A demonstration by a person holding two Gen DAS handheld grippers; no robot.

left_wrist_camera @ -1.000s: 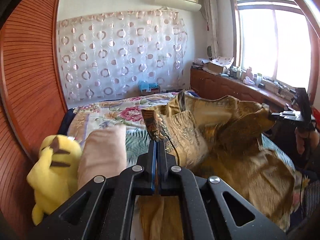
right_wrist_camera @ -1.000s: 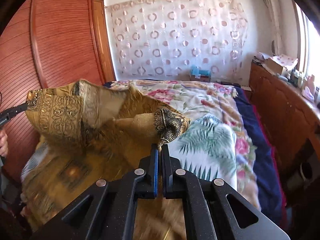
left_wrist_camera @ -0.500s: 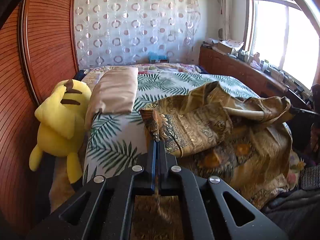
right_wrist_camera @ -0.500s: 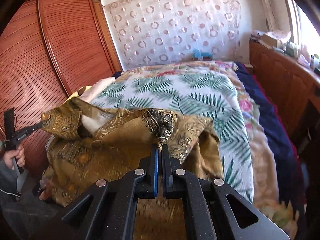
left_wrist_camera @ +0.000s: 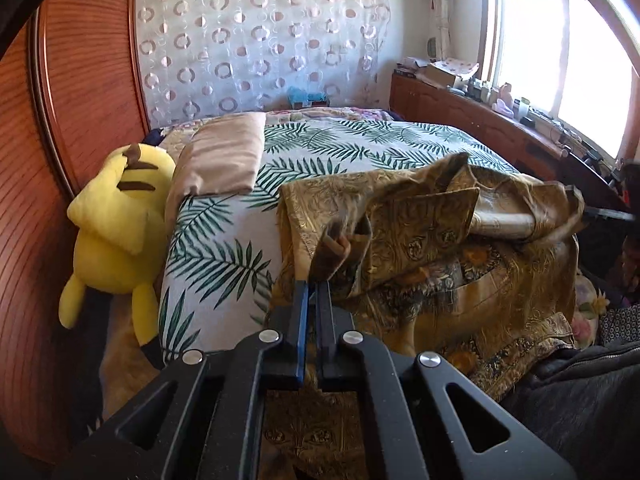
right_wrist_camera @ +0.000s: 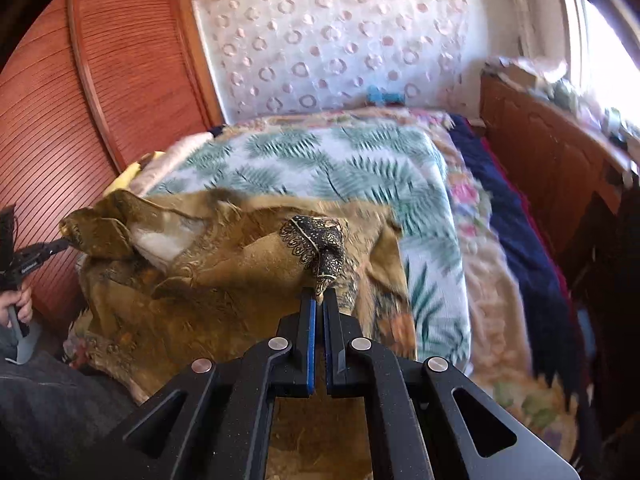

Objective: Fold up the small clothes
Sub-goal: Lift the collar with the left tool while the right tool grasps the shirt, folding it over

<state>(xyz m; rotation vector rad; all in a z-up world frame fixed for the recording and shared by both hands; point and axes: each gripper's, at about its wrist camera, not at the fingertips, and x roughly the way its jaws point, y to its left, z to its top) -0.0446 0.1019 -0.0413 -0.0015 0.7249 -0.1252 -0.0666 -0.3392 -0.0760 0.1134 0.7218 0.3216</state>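
Bed (left_wrist_camera: 224,248): one gold garment (left_wrist_camera: 420,240), left claw (left_wrist_camera: 313,285), right claw (right_wrist_camera: 319,296) each pinching it.

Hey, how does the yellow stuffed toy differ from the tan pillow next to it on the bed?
The yellow plush toy is bright, lumpy and slumps at the bed's edge against the wooden wardrobe; the tan satin pillow is muted, flat, rectangular and lies on the leaf-print bedspread. Both are soft, and neither claw touches them.
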